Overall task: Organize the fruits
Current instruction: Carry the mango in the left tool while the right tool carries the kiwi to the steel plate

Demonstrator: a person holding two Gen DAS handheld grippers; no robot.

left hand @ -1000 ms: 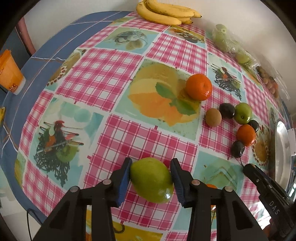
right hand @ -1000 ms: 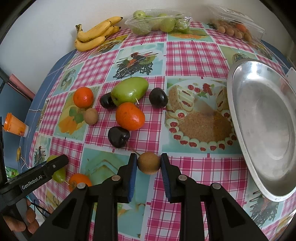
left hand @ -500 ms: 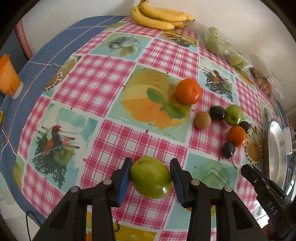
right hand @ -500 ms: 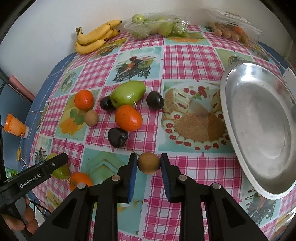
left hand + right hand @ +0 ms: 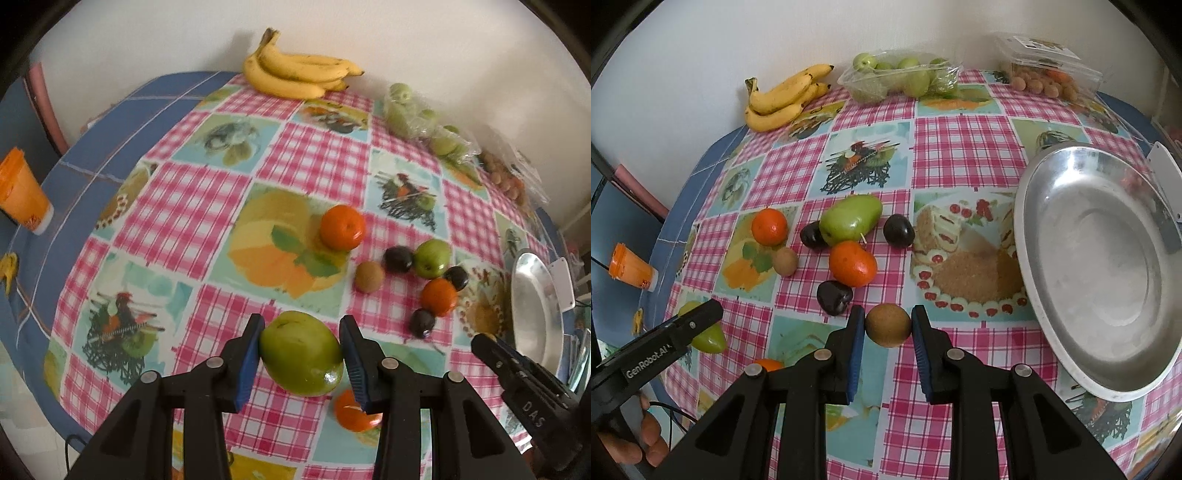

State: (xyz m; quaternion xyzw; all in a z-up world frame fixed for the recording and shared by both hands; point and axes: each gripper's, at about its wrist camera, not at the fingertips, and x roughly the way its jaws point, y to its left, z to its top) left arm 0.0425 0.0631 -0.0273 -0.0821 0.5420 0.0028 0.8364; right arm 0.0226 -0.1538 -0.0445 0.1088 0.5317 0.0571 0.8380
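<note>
My left gripper [image 5: 301,332] is shut on a large green fruit [image 5: 301,352] and holds it above the checked tablecloth. An orange [image 5: 351,413] lies on the cloth just beneath it. My right gripper [image 5: 888,321] is shut on a brown kiwi [image 5: 888,325], also held off the cloth. On the table between the two lie another green fruit [image 5: 849,219], two oranges [image 5: 853,264] [image 5: 769,226], a second kiwi [image 5: 785,261] and three dark plums [image 5: 834,297]. A bare metal tray [image 5: 1100,266] sits to the right.
Bananas [image 5: 786,98], a bag of green fruits [image 5: 901,79] and a clear box of small fruits [image 5: 1045,77] line the far wall. An orange cup [image 5: 631,269] stands at the left edge. A hand [image 5: 646,439] holds the left gripper's handle.
Both grippers have risen a little with their fruits still clamped, so more of the table and the far wall shows. The fruits on the cloth have not moved.
</note>
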